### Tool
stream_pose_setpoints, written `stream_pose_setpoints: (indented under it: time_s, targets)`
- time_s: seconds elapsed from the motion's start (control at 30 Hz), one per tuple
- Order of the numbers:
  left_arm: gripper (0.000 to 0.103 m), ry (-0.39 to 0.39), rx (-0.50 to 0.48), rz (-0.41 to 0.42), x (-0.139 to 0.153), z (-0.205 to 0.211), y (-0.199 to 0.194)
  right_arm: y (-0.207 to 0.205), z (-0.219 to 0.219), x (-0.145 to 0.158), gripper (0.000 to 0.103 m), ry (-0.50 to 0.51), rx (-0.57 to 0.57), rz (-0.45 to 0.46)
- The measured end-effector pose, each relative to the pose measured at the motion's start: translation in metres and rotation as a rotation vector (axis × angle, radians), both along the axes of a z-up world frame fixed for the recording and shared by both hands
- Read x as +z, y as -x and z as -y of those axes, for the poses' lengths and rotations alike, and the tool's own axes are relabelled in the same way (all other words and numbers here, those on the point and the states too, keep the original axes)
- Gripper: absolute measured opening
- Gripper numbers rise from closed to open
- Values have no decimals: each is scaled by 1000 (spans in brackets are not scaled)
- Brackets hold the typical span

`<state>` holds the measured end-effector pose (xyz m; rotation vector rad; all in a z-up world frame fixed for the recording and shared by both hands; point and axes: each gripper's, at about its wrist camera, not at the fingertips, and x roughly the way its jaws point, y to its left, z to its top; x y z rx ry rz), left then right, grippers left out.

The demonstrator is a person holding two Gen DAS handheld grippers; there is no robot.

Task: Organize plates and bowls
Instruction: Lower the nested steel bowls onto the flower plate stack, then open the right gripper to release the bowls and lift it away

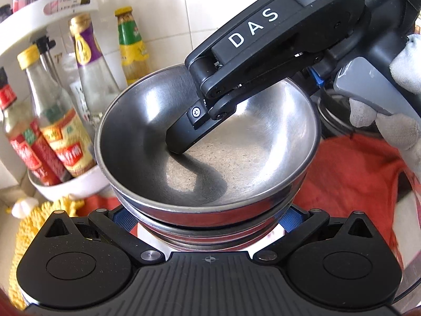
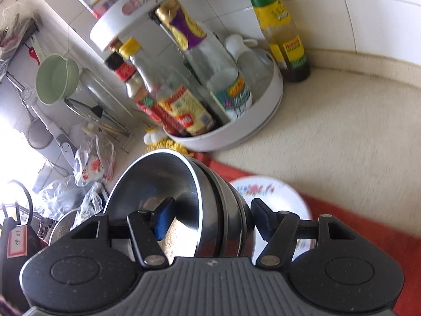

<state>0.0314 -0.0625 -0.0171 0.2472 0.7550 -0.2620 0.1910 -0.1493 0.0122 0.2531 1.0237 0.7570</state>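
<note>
A nested stack of steel bowls [image 1: 210,158] fills the left wrist view and shows tilted in the right wrist view [image 2: 168,184]. My left gripper [image 1: 208,223] is spread wide around the stack's lower sides; its fingertips are hidden behind the bowls. My right gripper [image 2: 210,218] straddles the stack's rim: one finger [image 1: 184,137] is inside the top bowl, the other finger [image 2: 263,218] is outside. A gap shows between the outer finger and the bowls. A floral plate [image 2: 276,194] lies on the red cloth [image 2: 368,223] beside the stack.
A white two-tier turntable rack [image 2: 231,131] with several sauce bottles stands behind the bowls. A tall yellow-green bottle [image 2: 281,26] stands at the tiled wall. A yellow mop cloth [image 1: 31,226] lies at the left. Plastic bags and utensils [image 2: 86,173] are at the far left.
</note>
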Motion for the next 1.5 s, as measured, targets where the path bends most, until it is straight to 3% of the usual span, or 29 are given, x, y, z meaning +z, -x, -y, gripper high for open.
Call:
stream_pose_setpoints:
  time_s: [0.27, 0.57, 0.73, 1.0, 1.3, 1.5]
  targets:
    - [103, -8, -12, -45, -20, -7, 15, 16, -10, -21, 61, 40, -25, -9]
    - [102, -36, 8, -100, -45, -10, 4, 6, -4, -43, 61, 59, -88, -21]
    - [102, -37, 24, -45, -32, -17, 10, 6, 3, -41, 61, 50, -108, 0]
    - [103, -33, 29, -64, -31, -22, 16, 15, -3, -32, 61, 97, -70, 46]
    - [103, -1, 19, -60, -33, -32, 26, 21, -6, -44, 62, 139, -55, 8]
    - [103, 35, 37, -53, -32, -39, 29, 27, -10, -36, 62, 141, -22, 34]
